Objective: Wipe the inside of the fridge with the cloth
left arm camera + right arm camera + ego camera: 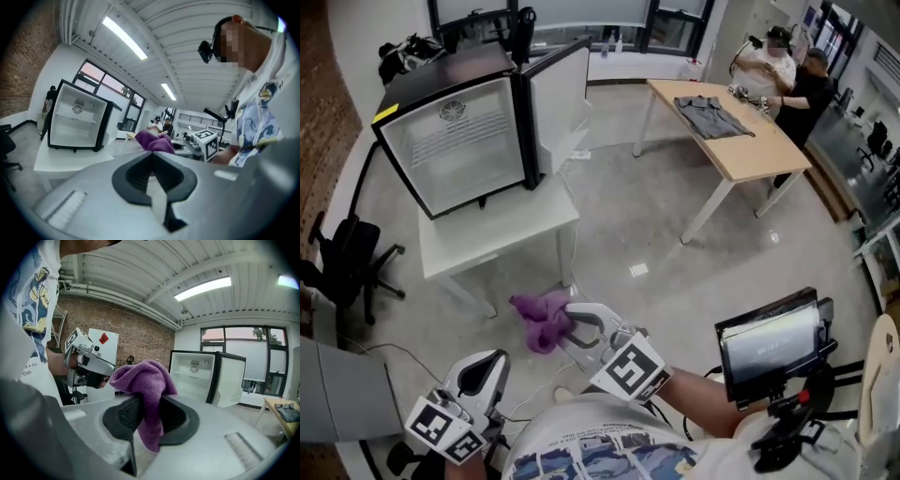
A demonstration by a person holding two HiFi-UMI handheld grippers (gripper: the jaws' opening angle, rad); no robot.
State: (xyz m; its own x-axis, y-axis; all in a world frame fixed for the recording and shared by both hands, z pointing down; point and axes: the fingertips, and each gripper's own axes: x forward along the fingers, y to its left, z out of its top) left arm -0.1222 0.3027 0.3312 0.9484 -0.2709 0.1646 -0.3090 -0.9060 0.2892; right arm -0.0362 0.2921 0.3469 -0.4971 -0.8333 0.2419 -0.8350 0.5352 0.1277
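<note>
Now, with our right gripper (149, 416) clamped on the cloth (143, 380) and left gripper (151, 164) closed empty, we should grip firmly and reach well forward into the open fridge (455, 141).

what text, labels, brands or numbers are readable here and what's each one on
None reads clearly.
Shirt: small print, too blurred to read.
Red diamond sign on the white cabinet: no legible words.
Round emblem inside the fridge: too small to read.
Marker cube: square pattern only, no letters.
</note>
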